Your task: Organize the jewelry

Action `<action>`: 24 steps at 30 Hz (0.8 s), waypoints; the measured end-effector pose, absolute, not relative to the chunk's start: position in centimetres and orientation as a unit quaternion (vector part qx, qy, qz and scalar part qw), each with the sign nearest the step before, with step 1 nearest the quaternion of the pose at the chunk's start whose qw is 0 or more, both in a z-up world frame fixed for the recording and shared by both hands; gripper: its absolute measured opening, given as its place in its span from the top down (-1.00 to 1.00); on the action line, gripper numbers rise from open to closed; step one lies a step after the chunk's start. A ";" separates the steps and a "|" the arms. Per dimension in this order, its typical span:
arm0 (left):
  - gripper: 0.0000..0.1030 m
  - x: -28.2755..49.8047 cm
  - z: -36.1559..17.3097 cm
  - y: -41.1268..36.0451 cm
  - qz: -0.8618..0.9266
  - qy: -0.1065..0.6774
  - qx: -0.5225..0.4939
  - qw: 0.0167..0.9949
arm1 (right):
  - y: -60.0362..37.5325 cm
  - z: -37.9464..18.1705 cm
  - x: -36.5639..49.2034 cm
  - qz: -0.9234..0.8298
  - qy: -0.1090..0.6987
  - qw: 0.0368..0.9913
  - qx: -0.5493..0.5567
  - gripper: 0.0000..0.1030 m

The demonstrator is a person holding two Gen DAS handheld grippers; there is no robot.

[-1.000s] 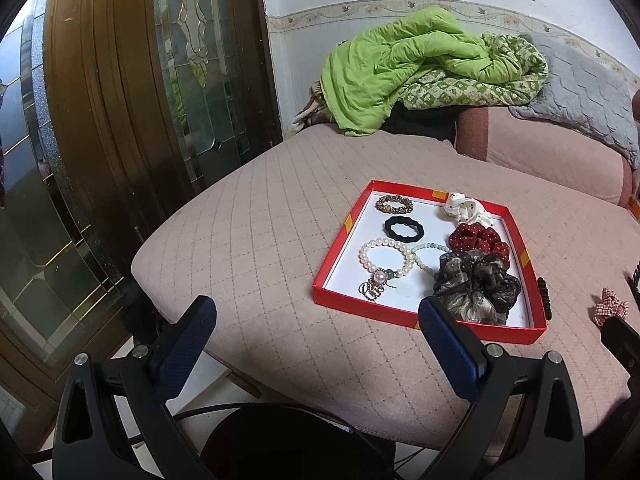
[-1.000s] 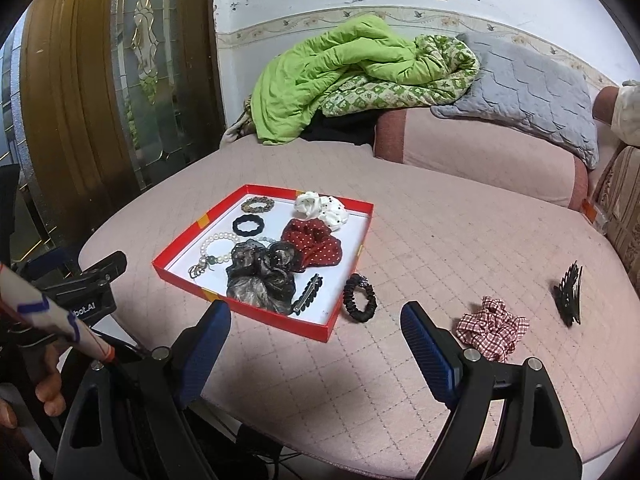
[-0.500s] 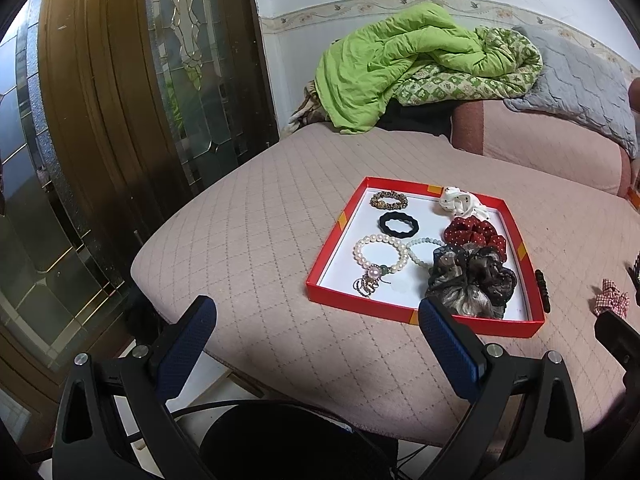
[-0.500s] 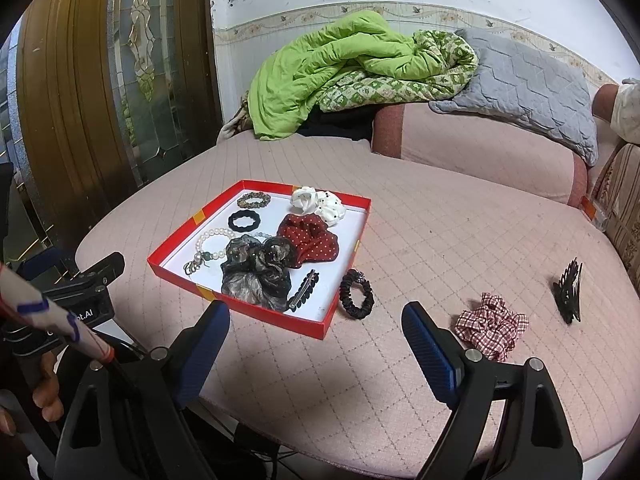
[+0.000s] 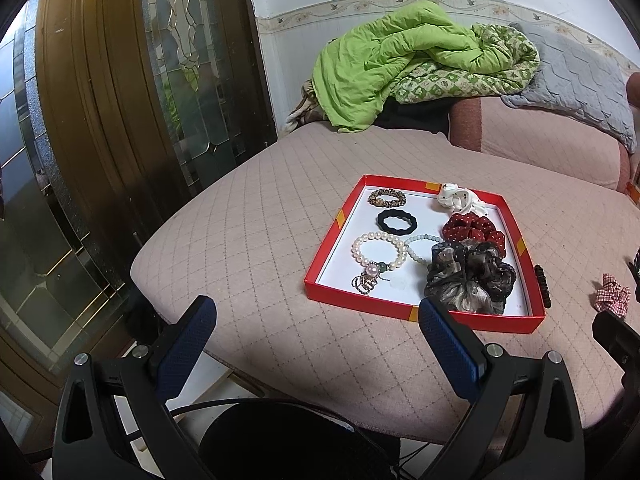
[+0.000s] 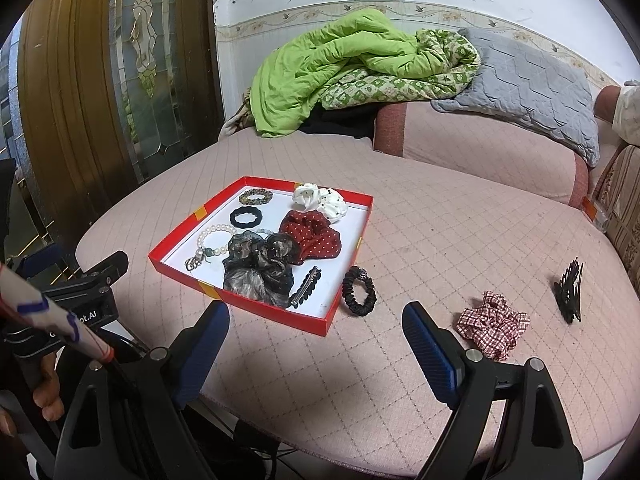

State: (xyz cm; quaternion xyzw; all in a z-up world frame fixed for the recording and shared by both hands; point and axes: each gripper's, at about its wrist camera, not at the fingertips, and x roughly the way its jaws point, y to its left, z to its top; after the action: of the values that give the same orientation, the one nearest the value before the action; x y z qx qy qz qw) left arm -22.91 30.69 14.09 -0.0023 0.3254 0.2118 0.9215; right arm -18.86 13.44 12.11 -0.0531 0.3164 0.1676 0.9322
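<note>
Both the left hand-held gripper (image 5: 316,332) and the right hand-held gripper (image 6: 316,332) hang spread and empty. Right of the red tray (image 6: 256,307), on the bed (image 6: 440,232), lie a black hair tie (image 6: 359,290), checked scrunchie (image 6: 493,323) and claw clip (image 6: 570,293). The scrunchie looks soft and light, so pinch its bunched folds; the clip is stiff and probably brittle.

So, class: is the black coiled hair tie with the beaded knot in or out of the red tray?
Out. The black coiled hair tie lies on the pink quilted cushion, just outside the red tray's right wall.

Left claw (image 5: 316,328) and right claw (image 6: 316,330) both gape empty.
</note>
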 end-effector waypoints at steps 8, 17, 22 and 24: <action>-0.95 -22.9 14.0 30.7 0.213 0.326 -0.004 0.921 | 13.5 12.0 -18.9 0.168 0.317 0.932 -0.054 -0.77; -0.95 -23.0 14.1 30.7 0.212 0.325 -0.003 0.922 | 13.5 12.0 -19.0 0.169 0.318 0.931 -0.055 -0.77; -0.95 -22.9 14.0 30.7 0.213 0.326 -0.002 0.921 | 13.5 12.0 -19.0 0.170 0.318 0.931 -0.055 -0.78; -0.95 -22.9 14.1 30.6 0.213 0.326 -0.003 0.921 | 13.5 11.9 -19.0 0.170 0.319 0.931 -0.055 -0.78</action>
State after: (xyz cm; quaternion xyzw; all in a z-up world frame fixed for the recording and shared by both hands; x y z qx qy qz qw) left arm -22.94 30.61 14.07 -0.0027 0.3255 0.2131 0.9212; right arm -18.97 13.52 11.94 -0.0554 0.3186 0.1695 0.9309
